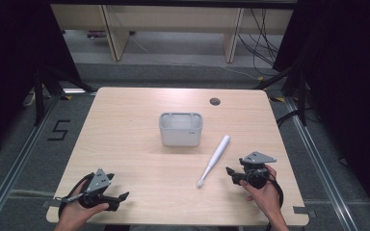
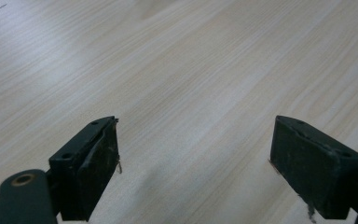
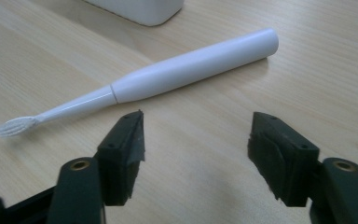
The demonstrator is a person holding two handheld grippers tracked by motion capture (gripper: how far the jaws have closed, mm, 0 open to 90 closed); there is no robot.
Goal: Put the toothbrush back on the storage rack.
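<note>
A white electric toothbrush [image 1: 215, 159] lies flat on the wooden table [image 1: 125, 144], brush head toward the front, handle toward the back right. In the right gripper view the toothbrush [image 3: 177, 72] lies crosswise just beyond the jaws. My right gripper [image 1: 230, 174] sits to the right of the brush head, jaws apart and empty; the same right gripper [image 3: 196, 140] is open with bare table between its pads. My left gripper [image 1: 120, 197] rests at the front left corner; in its own view the left gripper [image 2: 193, 144] is open over bare wood.
A grey rectangular container [image 1: 180, 128] stands upright at the table's middle, behind the toothbrush; its white corner [image 3: 144, 11] shows in the right gripper view. A round cable hole [image 1: 215, 101] sits near the back edge. Desk legs and cables lie beyond the table.
</note>
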